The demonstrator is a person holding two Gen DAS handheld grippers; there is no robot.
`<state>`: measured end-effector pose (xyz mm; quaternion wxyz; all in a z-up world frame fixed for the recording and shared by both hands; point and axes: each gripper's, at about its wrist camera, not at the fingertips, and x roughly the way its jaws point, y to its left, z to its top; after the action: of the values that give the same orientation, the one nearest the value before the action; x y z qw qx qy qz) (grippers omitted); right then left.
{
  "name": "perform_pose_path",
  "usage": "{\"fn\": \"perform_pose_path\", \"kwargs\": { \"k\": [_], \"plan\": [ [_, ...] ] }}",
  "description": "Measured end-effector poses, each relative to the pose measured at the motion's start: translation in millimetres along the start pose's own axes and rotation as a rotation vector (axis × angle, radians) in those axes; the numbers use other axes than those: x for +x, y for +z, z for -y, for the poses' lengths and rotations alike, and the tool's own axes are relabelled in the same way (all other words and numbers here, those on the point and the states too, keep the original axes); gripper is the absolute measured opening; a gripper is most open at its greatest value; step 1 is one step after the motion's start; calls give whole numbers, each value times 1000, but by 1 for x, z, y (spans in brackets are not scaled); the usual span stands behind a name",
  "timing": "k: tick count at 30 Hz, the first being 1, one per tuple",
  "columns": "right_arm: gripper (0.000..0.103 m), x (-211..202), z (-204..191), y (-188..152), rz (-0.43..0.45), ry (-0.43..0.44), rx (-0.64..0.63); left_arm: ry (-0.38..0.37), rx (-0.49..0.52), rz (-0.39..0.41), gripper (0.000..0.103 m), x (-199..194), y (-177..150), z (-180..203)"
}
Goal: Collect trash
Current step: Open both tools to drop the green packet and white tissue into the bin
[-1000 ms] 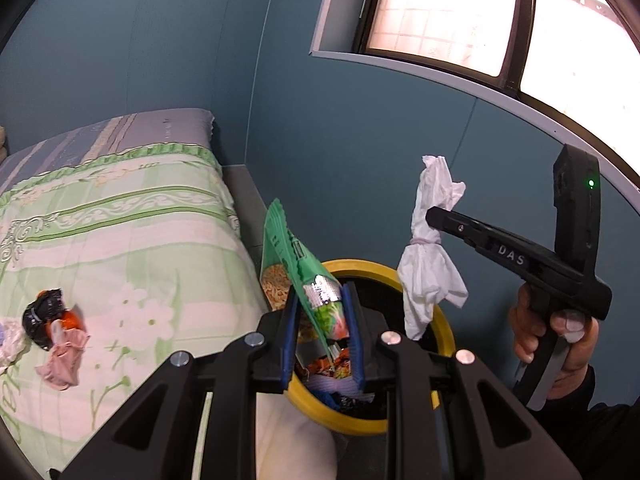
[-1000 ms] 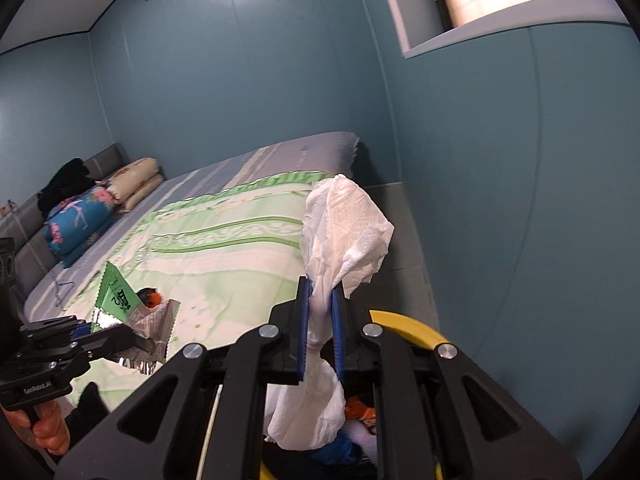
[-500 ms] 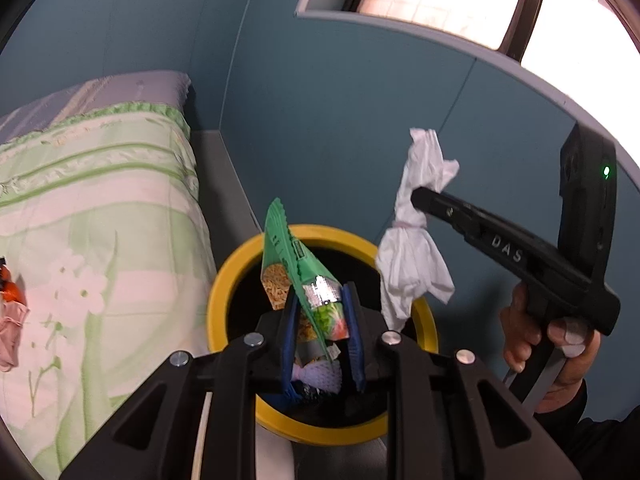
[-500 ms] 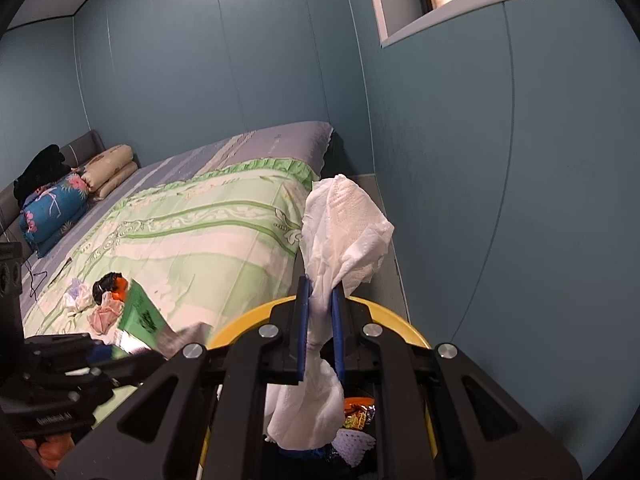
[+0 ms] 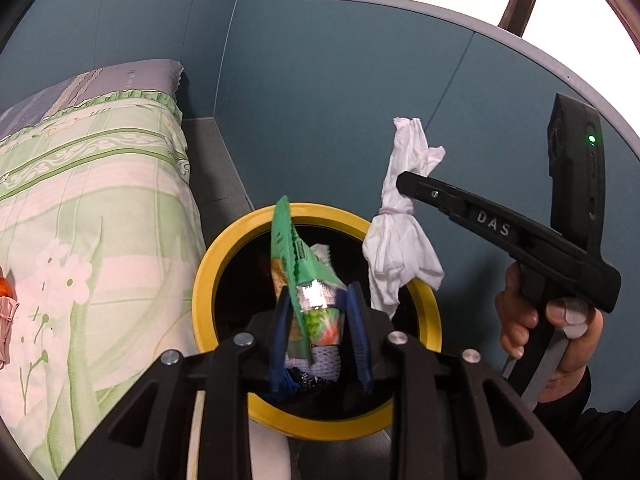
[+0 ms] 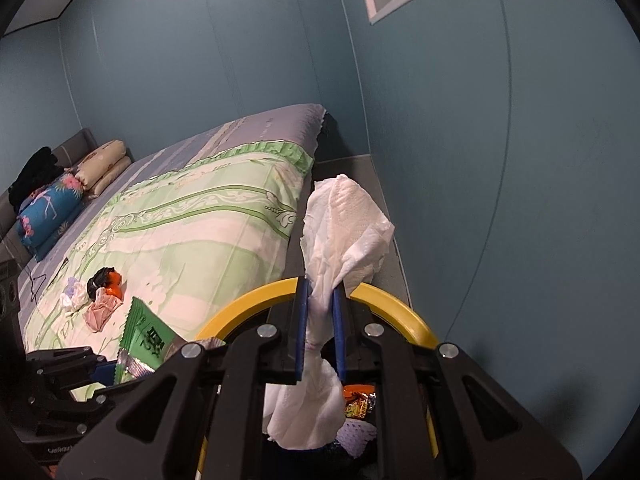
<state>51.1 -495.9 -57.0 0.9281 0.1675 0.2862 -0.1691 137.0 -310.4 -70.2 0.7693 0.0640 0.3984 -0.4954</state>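
Observation:
A yellow-rimmed trash bin (image 5: 212,264) stands on the floor between the bed and the wall; its rim also shows in the right wrist view (image 6: 404,308). My left gripper (image 5: 318,320) is over the bin, its jaws parted around a green snack wrapper (image 5: 304,276) that stands loose between them. My right gripper (image 6: 320,328) is shut on a crumpled white tissue (image 6: 344,232) and holds it over the bin's right side; that tissue also shows in the left wrist view (image 5: 400,248). Wrappers lie inside the bin (image 6: 358,400).
A bed with a green floral cover (image 6: 192,224) lies left of the bin. More trash (image 6: 102,292) lies on the cover. Pillows (image 6: 60,200) are at the far end. The blue wall (image 6: 500,160) is close on the right.
Both grippers moved from beside the bed to over the bin. My left gripper's jaws have spread apart from the green wrapper. The right gripper still holds the tissue.

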Motion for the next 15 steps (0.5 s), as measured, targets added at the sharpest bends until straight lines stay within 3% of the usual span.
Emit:
{"fn": "perform_pose_path", "kwargs": {
  "k": [1,3,4,15],
  "plan": [
    [17,0,3,0,-1,-3,9,3,-1,1,36,-1,-1,0],
    [35,0,6,1,-1,-1,30,11,-9,10,52,-2,-3,-1],
    [39,0,9,1,3,3,44,12,-15,14,53,-4,-4,-2],
    [39,-12,13,5,51,9,62,41,-67,55,53,-24,1,-26]
  ]
}}
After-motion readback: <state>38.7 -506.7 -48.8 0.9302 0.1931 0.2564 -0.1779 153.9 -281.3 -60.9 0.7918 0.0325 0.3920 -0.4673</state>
